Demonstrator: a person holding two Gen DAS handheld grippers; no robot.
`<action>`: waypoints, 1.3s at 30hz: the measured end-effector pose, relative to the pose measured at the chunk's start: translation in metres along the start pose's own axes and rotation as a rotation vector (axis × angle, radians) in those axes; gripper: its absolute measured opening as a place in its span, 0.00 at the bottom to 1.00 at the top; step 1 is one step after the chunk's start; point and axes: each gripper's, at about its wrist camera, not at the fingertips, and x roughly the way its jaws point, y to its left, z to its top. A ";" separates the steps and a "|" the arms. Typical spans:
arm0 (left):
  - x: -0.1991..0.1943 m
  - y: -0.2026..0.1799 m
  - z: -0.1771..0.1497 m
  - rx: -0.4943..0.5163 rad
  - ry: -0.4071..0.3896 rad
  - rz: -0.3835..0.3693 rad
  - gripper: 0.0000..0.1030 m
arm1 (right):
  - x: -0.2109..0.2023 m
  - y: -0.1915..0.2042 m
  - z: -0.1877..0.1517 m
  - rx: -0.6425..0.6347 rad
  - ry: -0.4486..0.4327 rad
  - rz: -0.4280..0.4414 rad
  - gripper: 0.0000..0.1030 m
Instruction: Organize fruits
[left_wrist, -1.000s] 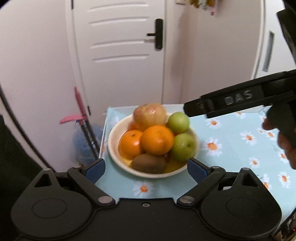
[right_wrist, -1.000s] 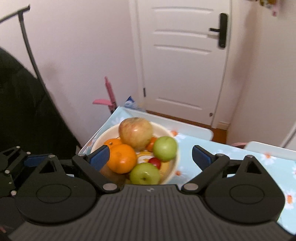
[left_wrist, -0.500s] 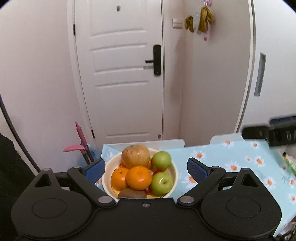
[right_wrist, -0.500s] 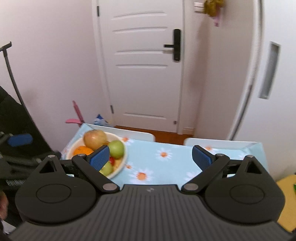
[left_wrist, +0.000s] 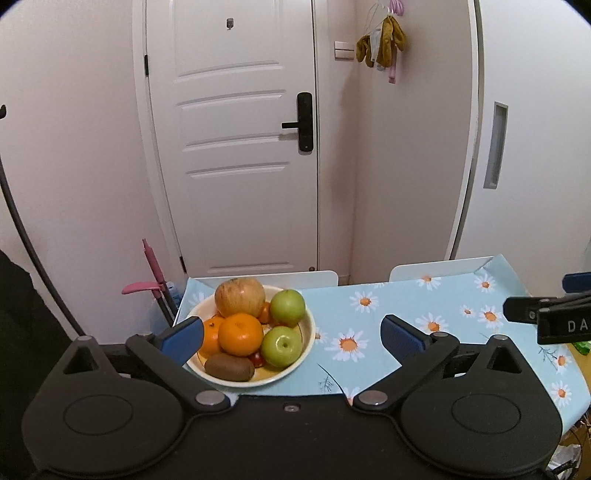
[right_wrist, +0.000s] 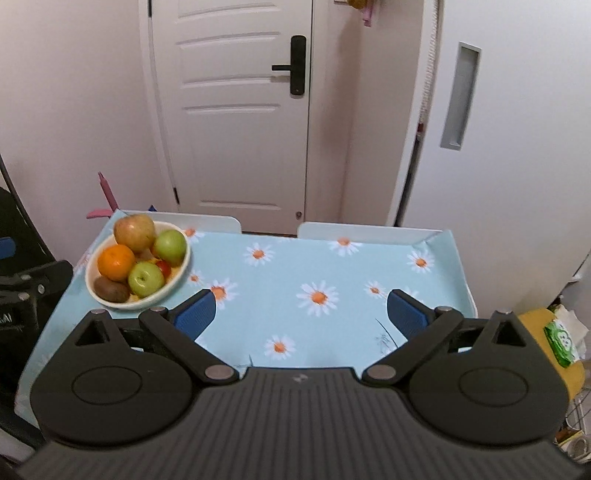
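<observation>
A cream bowl (left_wrist: 306, 343) (right_wrist: 181, 273) stands at the table's far left corner. It holds a red-yellow apple (left_wrist: 240, 297) (right_wrist: 133, 228), two green apples (left_wrist: 282, 345) (right_wrist: 146, 279), oranges (left_wrist: 240, 334) (right_wrist: 115, 262), a kiwi (left_wrist: 229, 367) (right_wrist: 110, 289) and small red fruits. My left gripper (left_wrist: 291, 334) is open and empty, raised in front of the bowl. My right gripper (right_wrist: 301, 314) is open and empty above the middle of the table, apart from the bowl. Its side shows at the right edge of the left wrist view (left_wrist: 546, 314).
The table wears a light-blue daisy cloth (right_wrist: 325, 280). Two white chair backs (right_wrist: 369, 232) stand along its far edge. A white door (left_wrist: 236, 147) and walls lie behind. A pink-handled tool (left_wrist: 153, 273) leans left of the table. A green packet (right_wrist: 561, 343) lies on a yellow stool at the right.
Both grippers have pulled back and up from the bowl, which now looks smaller and farther. The right gripper has swung right over the table's middle. Both stayed open.
</observation>
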 end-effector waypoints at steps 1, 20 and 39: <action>0.000 0.000 -0.001 -0.004 0.000 0.001 1.00 | -0.001 -0.002 -0.002 -0.001 0.005 -0.007 1.00; -0.002 -0.007 -0.004 0.002 0.008 0.014 1.00 | -0.001 -0.011 -0.010 0.026 0.031 -0.011 1.00; 0.002 -0.004 -0.010 0.000 0.019 0.022 1.00 | 0.000 -0.010 -0.012 0.044 0.036 -0.024 1.00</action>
